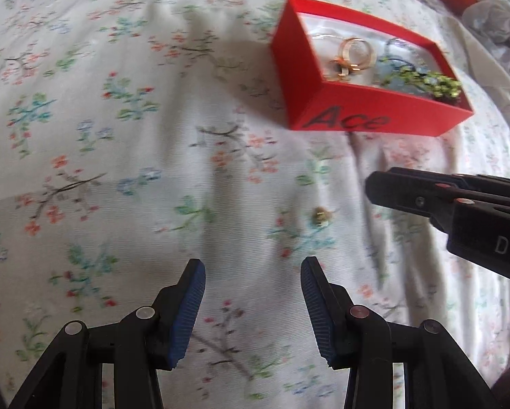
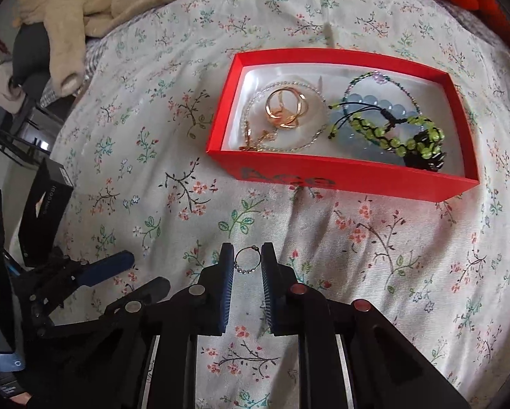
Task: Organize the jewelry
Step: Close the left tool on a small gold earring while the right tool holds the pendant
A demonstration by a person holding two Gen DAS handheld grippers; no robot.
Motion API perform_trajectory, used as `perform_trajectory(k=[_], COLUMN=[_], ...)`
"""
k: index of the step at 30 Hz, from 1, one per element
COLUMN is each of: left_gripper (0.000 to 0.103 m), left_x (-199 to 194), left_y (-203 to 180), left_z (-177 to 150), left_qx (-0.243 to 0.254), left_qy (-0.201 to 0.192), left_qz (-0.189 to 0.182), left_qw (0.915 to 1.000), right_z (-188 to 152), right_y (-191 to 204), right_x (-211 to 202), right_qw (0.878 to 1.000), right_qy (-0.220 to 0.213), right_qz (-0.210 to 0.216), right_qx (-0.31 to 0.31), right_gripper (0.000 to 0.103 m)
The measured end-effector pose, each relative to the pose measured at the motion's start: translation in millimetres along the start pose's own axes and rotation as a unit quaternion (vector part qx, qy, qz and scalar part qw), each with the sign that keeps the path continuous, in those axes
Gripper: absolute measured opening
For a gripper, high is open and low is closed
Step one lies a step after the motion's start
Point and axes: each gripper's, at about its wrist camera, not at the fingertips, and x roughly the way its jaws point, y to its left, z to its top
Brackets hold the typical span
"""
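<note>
While pinched between the pads of the right gripper [image 2: 248,261]: thin beaded wire ring [image 2: 247,261], lifted.
Held short of the open red cardboard box [image 2: 340,172]; left gripper [image 1: 253,271] parted, empty, also short of it.

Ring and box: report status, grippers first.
Right gripper shut on ring, short of red box. Left gripper open, empty, over bedsheet. Small gold piece loose on sheet. Path to box clear.
</note>
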Motion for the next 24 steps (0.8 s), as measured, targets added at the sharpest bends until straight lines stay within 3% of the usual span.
perform_trajectory(k=[7,24], left_gripper=[0.044,0.016], left_x=[14.6,49.7], left_y=[-25.7,-52.8], left_z=[14.8,41.4], left_qx=[-0.006,-0.036], left_qy=[0.005,0.011], left_qz=[-0.013,0.036], left_qw=[0.9999,0.9986], right_z=[2.4,2.0], right_y=[-26.9,-76.8], right_x=[-13.0,-25.5], right_qw=[1.000,0.999], right_qy=[-0.010,-0.013], right_qz=[0.009,0.012], right_qx=[0.028,0.051], right_gripper=[0.017,0.017])
